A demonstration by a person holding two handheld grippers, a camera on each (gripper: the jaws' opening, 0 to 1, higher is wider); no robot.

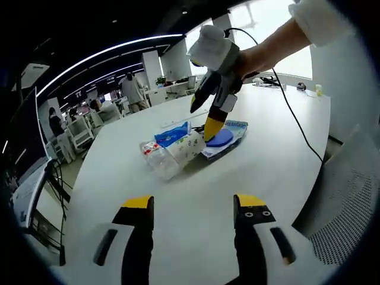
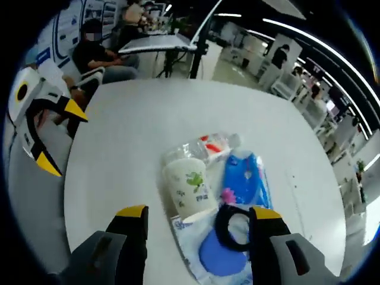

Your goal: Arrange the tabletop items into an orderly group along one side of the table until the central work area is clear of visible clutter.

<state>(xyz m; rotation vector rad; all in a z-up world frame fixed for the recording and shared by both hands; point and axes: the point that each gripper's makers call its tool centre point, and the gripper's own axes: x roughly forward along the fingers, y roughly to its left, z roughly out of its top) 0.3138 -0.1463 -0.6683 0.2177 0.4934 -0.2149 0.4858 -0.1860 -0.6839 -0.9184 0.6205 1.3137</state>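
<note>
A small cluster lies mid-table: a clear plastic bottle [image 1: 157, 161] [image 2: 209, 145] on its side, a white paper cup [image 1: 187, 147] [image 2: 190, 189] with green print, a blue tissue pack [image 1: 172, 135] [image 2: 244, 178], and a wipes pack with a round blue lid [image 1: 224, 140] [image 2: 221, 254]. My right gripper [image 1: 205, 119] [image 2: 199, 214], held by a hand, hovers open right over the wipes pack, the cup just ahead of its jaws. A dark ring [image 2: 234, 228] sits by its right jaw. My left gripper [image 1: 193, 203] [image 2: 56, 136] is open over bare table, well short of the cluster.
The white table [image 1: 261, 172] [image 2: 124, 124] has a black cable [image 1: 295, 122] running across its far side. A grey mesh chair [image 1: 350, 196] stands at the table edge. Small items [image 1: 309, 88] sit at the far end. People [image 2: 98, 56] sit at desks beyond.
</note>
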